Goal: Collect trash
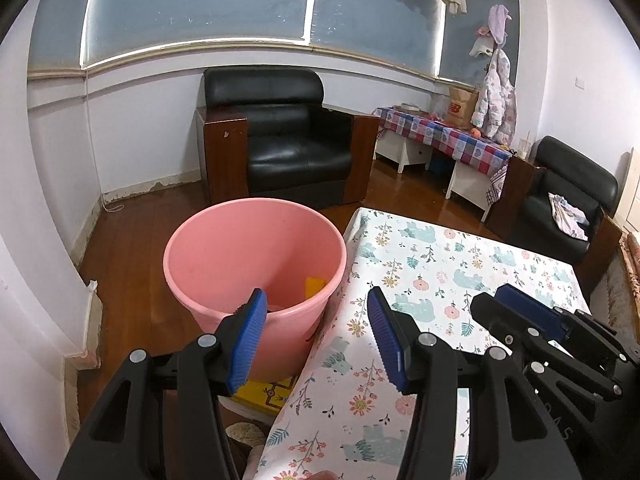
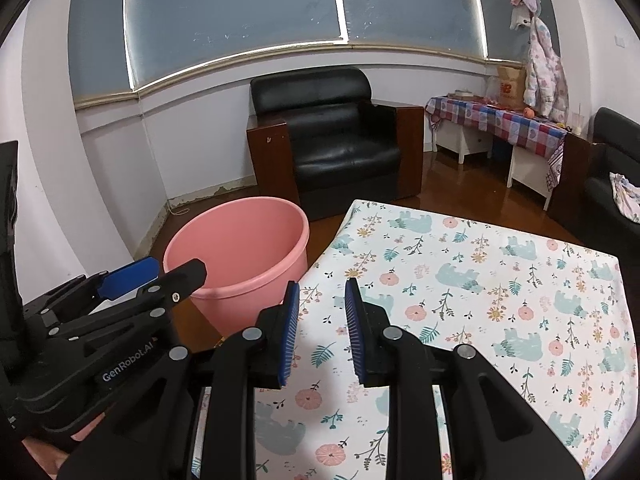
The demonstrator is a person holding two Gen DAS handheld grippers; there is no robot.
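A pink bucket (image 1: 240, 256) (image 2: 240, 240) stands on the floor at the left edge of a table with a floral cloth (image 1: 440, 264) (image 2: 480, 280). Inside the bucket lies a yellow piece (image 1: 315, 286). My left gripper (image 1: 317, 296) (image 2: 176, 270) hovers between the bucket's near rim and the table edge, open wide and empty. My right gripper (image 2: 321, 290) (image 1: 494, 296) hangs over the cloth just right of the left one. Its blue pads (image 2: 290, 320) stand a little apart, with nothing between them. No trash shows on the visible cloth.
A black leather armchair (image 1: 288, 140) (image 2: 340, 140) stands behind the bucket against the wall. A bench with a checked cloth (image 1: 440, 136) and a second armchair (image 1: 560, 208) are at the right. A yellow box (image 1: 266, 394) lies on the wooden floor by the bucket's base.
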